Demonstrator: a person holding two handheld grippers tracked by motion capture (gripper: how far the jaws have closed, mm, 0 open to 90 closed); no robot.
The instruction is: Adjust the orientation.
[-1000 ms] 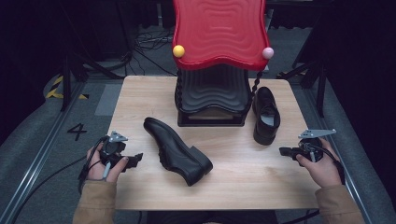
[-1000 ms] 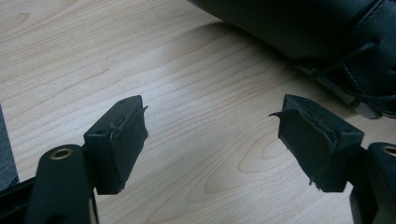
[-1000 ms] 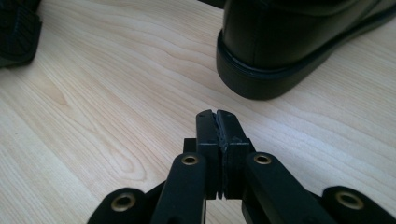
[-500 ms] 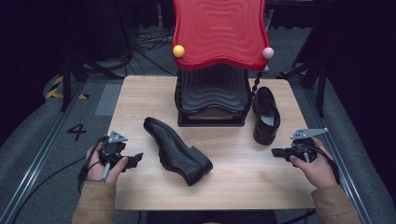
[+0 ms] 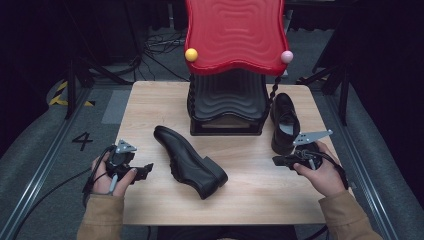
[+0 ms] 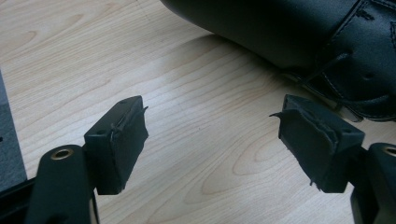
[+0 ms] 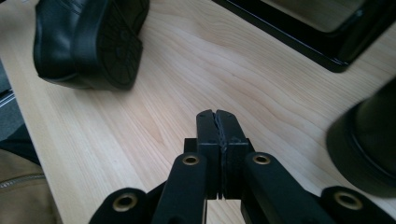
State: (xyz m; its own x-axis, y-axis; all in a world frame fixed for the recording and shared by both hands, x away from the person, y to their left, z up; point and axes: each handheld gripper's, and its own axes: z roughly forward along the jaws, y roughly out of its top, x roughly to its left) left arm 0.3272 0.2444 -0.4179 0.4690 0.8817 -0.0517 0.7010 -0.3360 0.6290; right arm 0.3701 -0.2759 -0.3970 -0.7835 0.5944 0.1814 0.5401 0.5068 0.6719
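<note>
A pale wooden bench (image 5: 250,200) with visible grain, seen from above. At its near left edge a hand holds the left tool (image 5: 142,171), its two black padded jaws standing wide apart with nothing between them, low over the wood and pointed at a shoe. In the left gripper view the pads (image 6: 122,140) look like rough, frayed foam. At the near right, the other hand holds the right tool (image 5: 276,161), its jaws pressed flat together and empty, tipped toward the middle of the bench. Between the two tools lies a glossy black leather dress shoe (image 5: 187,160), on its side, set diagonally, its ridged rubber heel toward the person. A second matching black leather shoe (image 5: 285,122) stands upright just beyond the right tool, beside a black ribbed rack (image 5: 227,107) near the far edge of the bench. Above the rack sits a wavy red plastic panel (image 5: 235,32) with rippled surface, a yellow ball (image 5: 191,54) at one lower corner and a pink ball (image 5: 286,56) at the other
</note>
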